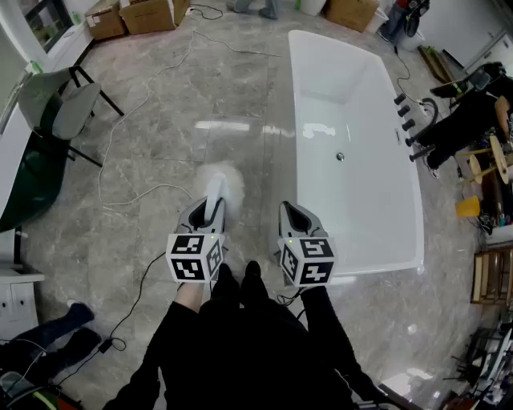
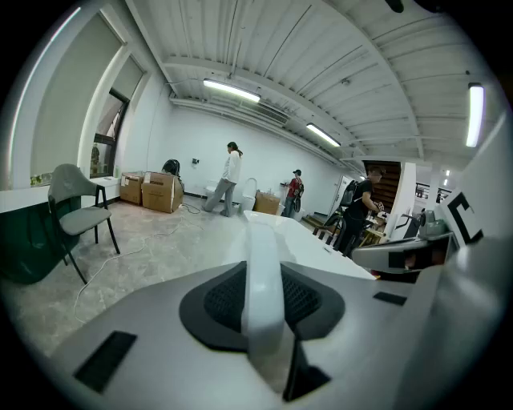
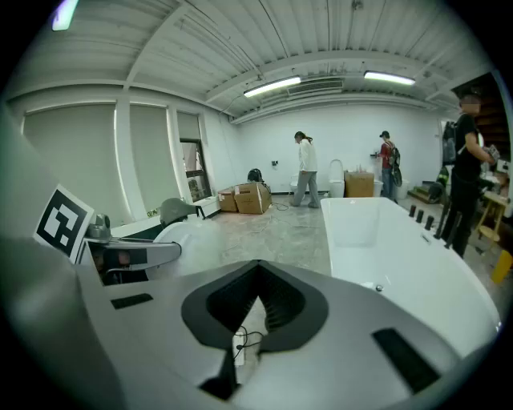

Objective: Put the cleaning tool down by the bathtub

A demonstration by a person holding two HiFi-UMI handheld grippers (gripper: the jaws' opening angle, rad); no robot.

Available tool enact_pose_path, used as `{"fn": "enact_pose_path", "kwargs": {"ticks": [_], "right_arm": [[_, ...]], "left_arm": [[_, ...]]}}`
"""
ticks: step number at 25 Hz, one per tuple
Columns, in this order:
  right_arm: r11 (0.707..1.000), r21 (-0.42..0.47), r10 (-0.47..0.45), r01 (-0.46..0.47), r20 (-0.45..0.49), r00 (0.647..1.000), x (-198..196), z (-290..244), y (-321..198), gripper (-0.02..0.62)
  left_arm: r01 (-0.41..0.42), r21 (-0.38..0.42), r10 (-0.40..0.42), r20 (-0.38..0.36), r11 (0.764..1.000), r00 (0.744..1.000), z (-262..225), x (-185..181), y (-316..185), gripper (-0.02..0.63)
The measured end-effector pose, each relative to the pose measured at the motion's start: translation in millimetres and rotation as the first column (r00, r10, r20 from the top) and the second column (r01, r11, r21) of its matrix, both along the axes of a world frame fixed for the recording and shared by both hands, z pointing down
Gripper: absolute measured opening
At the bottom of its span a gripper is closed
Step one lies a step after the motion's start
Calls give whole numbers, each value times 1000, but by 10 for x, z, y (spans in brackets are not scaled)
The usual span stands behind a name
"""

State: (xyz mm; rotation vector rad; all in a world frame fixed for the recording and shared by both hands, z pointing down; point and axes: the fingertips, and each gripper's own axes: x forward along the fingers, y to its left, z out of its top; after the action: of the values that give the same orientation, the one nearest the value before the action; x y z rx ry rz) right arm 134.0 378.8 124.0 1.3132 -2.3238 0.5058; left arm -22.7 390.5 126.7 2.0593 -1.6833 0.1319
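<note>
- My left gripper (image 1: 210, 215) is clamped on the white handle of the cleaning tool (image 1: 220, 178). The jaws are partly closed around the handle, and it runs straight out between the pads.
- The tool's fluffy head hangs in the air over the floor (image 1: 144, 144), off the long left side of the bathtub (image 1: 295, 120) and near its closer end. It has not been put down.
- My right gripper (image 1: 298, 218) holds nothing. Its jaw tips meet, and it hovers just beside the bathtub's near corner.
- To do this well, I would lower the left gripper until the head and handle both lie on the floor close alongside the bathtub. Only then would I open the jaws, so the tool does not drop or roll.
- I would lay it parallel to the bathtub's side and keep it off the rim.
- The floor is polished grey marble-look tile, glossy and probably slippery, so a gentle placement matters.
- A thin cable (image 1: 136, 192) trails across the floor, further out from the bathtub than the tool.
- A chair (image 1: 56, 100) stands well away from the bathtub's left side, and cardboard boxes (image 1: 148, 14) sit beyond its far end.
- People (image 2: 231, 178) stand past the bathtub's far end.
</note>
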Motion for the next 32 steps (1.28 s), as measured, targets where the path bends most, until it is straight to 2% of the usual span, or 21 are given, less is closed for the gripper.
{"fn": "enact_pose_path", "kwargs": {"ticks": [10,13,18,25,32], "right_arm": [[1000,29,-7,8,-23,1000,-62,-1,-60,-2],[1000,24,11,-10,-33,999,-102,22,-93,-1],[998,-12,59,-59,6,998,-148,26,-125,-1],[996,-2,93,-93,-8,996,-277,43,-114,-1],[993,-10,120,-120,-14,993,-383,39,-237,-1]], "left_arm": [[-1,17,1,-26,1000,1000,-45,-5,-46,95],[-1,21,2,-35,1000,999,-49,-92,-59,95],[-4,7,4,-25,1000,1000,-14,-197,-67,95],[-8,18,8,-22,1000,1000,11,-446,-153,95],[-8,13,8,-59,1000,998,45,-644,-300,95]]}}
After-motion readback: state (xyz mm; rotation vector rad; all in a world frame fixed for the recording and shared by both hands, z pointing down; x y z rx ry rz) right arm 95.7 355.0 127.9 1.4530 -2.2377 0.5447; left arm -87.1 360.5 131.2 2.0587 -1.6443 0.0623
